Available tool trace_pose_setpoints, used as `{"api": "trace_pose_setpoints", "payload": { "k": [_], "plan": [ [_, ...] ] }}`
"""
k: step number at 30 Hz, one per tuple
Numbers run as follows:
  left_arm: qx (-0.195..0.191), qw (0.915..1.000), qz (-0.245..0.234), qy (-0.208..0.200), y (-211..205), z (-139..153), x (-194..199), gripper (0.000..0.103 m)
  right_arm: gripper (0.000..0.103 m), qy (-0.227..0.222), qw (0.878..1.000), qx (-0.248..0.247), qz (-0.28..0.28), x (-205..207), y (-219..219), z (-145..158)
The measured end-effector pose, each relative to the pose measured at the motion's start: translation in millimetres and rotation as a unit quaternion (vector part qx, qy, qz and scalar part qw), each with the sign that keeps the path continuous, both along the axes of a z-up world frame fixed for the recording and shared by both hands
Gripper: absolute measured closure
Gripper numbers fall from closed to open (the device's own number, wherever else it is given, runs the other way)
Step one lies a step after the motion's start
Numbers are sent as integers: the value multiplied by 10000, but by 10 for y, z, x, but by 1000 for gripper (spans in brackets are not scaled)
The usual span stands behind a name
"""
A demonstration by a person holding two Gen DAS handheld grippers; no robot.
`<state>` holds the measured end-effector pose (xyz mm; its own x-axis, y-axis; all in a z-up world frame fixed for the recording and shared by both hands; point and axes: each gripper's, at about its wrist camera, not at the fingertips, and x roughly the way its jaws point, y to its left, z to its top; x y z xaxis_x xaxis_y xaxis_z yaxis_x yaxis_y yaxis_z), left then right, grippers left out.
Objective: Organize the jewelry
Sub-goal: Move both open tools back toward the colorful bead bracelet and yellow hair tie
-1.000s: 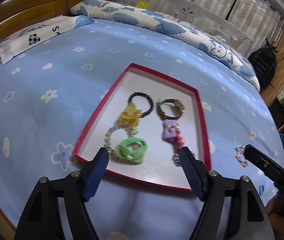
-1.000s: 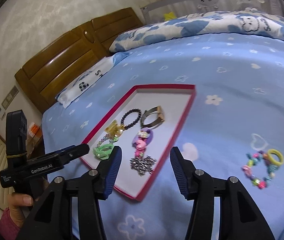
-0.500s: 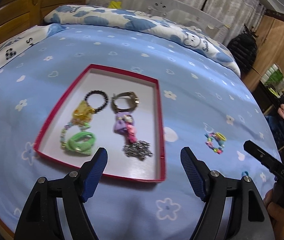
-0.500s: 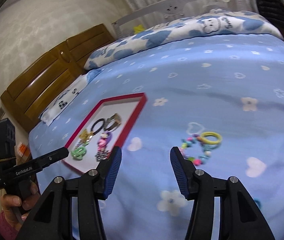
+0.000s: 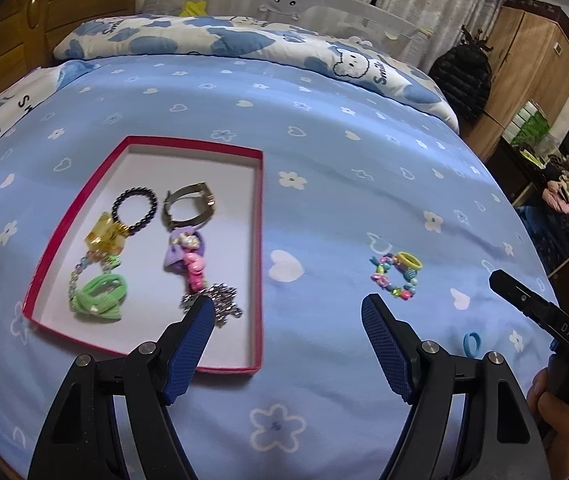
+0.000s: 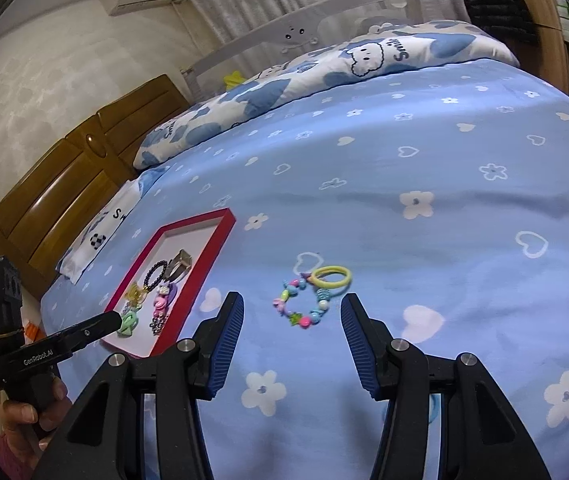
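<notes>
A red-rimmed tray (image 5: 262, 264) (image 6: 220, 236) lies on the blue bedspread and holds several pieces: a dark bead bracelet (image 5: 134, 210), a metal bangle (image 5: 190, 210), a green band (image 5: 98, 296), a purple and pink charm (image 5: 188, 254) and a silver chain (image 5: 224, 300). A colourful bead bracelet (image 5: 392, 280) (image 6: 304, 304) and a yellow hair ring (image 5: 409, 261) (image 6: 330, 276) lie on the bed right of the tray. My left gripper (image 5: 288, 320) is open and empty above the tray's right edge. My right gripper (image 6: 291, 320) is open and empty, just in front of the bead bracelet.
A small blue ring (image 5: 472, 344) lies on the bed near the right gripper. A folded blue and white quilt (image 5: 244, 42) runs along the far side. A wooden headboard (image 6: 64, 184) is at the left, a wardrobe (image 5: 532, 76) at the right.
Both grippers have swung to the right, away from the tray. The bead bracelet and yellow ring now sit centred between the right gripper's fingers. Both stay open.
</notes>
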<state>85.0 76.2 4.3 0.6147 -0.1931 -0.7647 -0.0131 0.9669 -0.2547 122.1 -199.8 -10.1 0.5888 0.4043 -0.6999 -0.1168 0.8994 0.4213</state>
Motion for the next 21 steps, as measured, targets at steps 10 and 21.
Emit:
{"api": "trace_pose_setpoints", "payload": {
  "k": [10,21],
  "plan": [
    [97,9994,-300,108,-323,-99,284,28,51,138,9999,19,33,146,-111,-91],
    [95,9968,-676,410,-663,-404,742,31,65,584,9977,-172,292,518,-93,-385]
  ]
}}
